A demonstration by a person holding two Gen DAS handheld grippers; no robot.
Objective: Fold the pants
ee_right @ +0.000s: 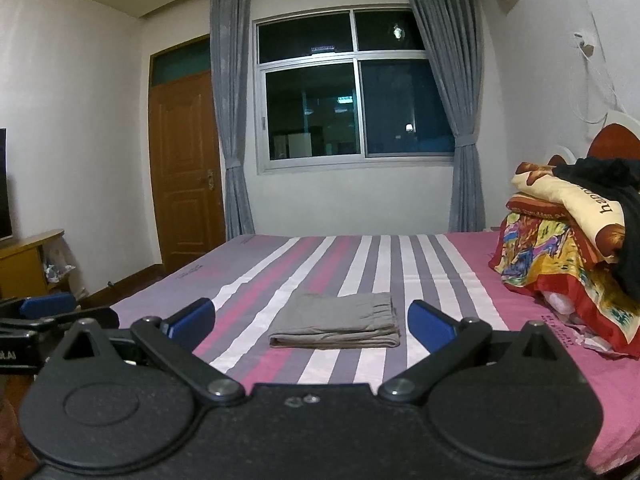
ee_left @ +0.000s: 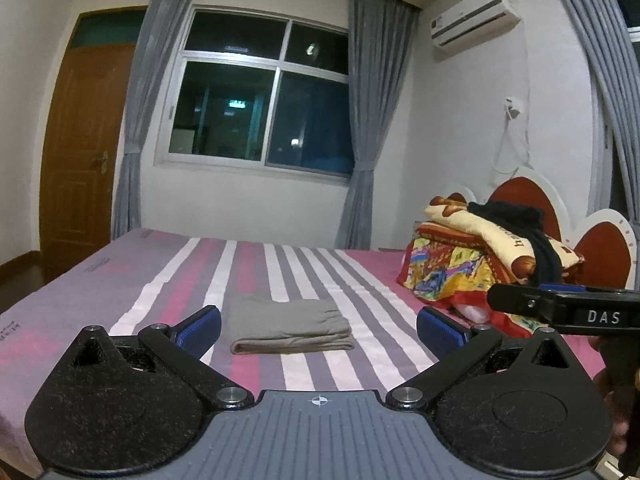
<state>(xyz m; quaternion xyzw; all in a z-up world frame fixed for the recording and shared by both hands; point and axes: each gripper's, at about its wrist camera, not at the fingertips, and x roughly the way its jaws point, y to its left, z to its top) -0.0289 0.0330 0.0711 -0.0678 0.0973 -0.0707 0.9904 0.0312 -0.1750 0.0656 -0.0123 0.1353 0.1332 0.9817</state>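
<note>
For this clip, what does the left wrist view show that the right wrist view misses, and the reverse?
Only the left wrist view: the whole air conditioner and the bed's red headboard in full.

Only the right wrist view: a wooden cabinet and the dark screen edge at far left.

Both: folded grey pants on the striped bed, the bedding pile, window and door. The left hand-held gripper and right hand-held gripper are open and hold nothing.
</note>
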